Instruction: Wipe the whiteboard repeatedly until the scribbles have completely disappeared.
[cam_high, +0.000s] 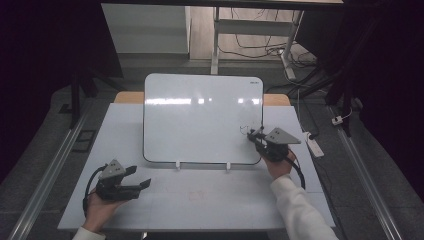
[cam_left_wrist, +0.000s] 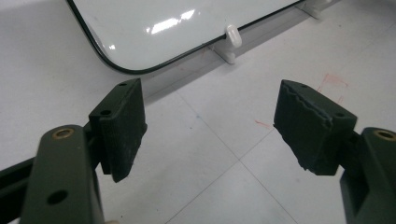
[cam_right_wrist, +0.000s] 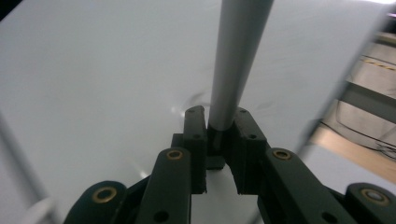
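Now we keep right hand-held gripper (cam_right_wrist: 219, 135) clamped on grey marker (cam_right_wrist: 236, 60), tip light against whiteboard (cam_high: 200, 120); left hand-held gripper (cam_left_wrist: 210, 130) jaws apart, lower left.

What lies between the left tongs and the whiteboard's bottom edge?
Bare white table, only faint red marks on it. The left tongs stand open and empty, short of the whiteboard and its white clip foot, in the left gripper view.
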